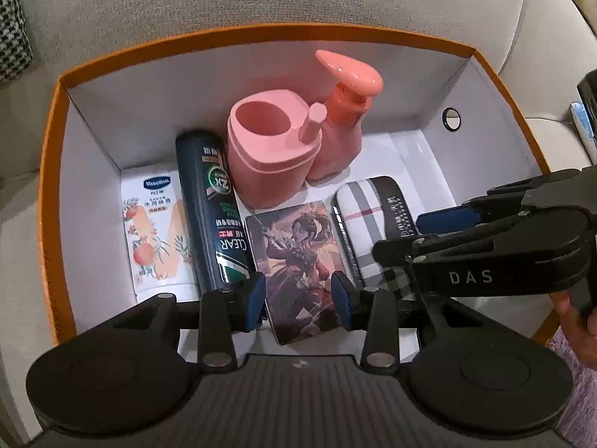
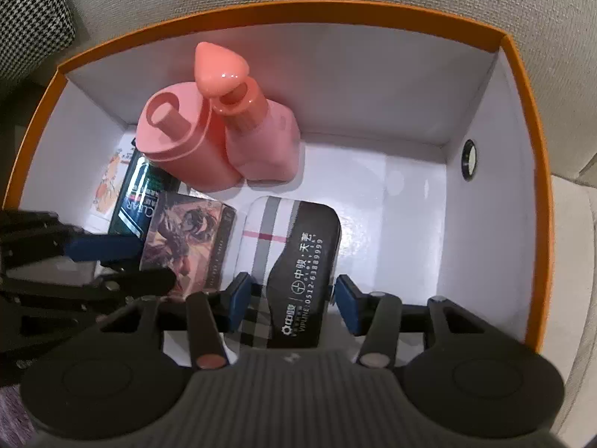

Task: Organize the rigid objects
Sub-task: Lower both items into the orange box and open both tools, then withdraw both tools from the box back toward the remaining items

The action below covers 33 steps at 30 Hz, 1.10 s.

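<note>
Both hand-held grippers were narrow-open, holding nothing: left straddled the card box at frame centre, right the plaid case. Both looked light, stiff, slick; I'd pinch long edges, mid-length.

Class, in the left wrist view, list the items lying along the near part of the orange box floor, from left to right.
Vaseline box → dark Clear bottle → illustrated card box → plaid case.
</note>
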Each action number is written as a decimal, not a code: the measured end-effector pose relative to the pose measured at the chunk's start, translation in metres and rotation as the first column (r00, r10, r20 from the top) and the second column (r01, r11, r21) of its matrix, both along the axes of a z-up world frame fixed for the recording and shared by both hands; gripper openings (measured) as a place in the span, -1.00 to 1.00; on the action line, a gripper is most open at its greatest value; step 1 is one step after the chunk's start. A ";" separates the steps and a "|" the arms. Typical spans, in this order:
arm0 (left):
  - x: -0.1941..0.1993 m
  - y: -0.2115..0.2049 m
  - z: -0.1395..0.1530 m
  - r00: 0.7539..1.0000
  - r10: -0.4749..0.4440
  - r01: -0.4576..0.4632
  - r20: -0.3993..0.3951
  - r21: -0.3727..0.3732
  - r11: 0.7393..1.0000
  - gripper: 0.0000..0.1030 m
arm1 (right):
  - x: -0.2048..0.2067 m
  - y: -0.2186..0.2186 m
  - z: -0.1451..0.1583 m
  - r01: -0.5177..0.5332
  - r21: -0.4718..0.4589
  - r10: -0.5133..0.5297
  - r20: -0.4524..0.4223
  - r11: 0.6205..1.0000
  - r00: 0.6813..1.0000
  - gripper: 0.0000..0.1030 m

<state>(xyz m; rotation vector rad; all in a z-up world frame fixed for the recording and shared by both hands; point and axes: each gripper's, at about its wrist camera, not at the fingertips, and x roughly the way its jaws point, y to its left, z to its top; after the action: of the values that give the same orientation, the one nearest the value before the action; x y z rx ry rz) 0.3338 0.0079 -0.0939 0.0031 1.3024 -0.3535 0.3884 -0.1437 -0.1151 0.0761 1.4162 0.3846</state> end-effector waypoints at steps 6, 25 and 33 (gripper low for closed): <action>0.000 0.007 0.002 1.000 0.019 -0.019 -0.004 -0.018 1.000 -0.14 | -0.002 0.010 0.001 -0.003 0.002 0.003 0.016 1.000 1.000 -0.07; -0.052 0.024 0.072 0.984 0.062 -0.042 0.167 -0.123 0.991 -0.13 | -0.041 0.002 0.071 -0.051 0.038 0.042 0.206 0.998 0.978 -0.05; -0.136 0.039 0.127 0.949 0.111 -0.052 0.294 -0.200 0.978 -0.13 | -0.122 -0.007 0.130 -0.102 0.111 0.049 0.410 0.989 0.911 -0.07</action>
<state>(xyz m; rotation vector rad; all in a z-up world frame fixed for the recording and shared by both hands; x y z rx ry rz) 0.1976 0.0469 0.0330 -0.1527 0.9564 -0.3890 0.2660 -0.1509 0.0151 0.0435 0.9821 0.5248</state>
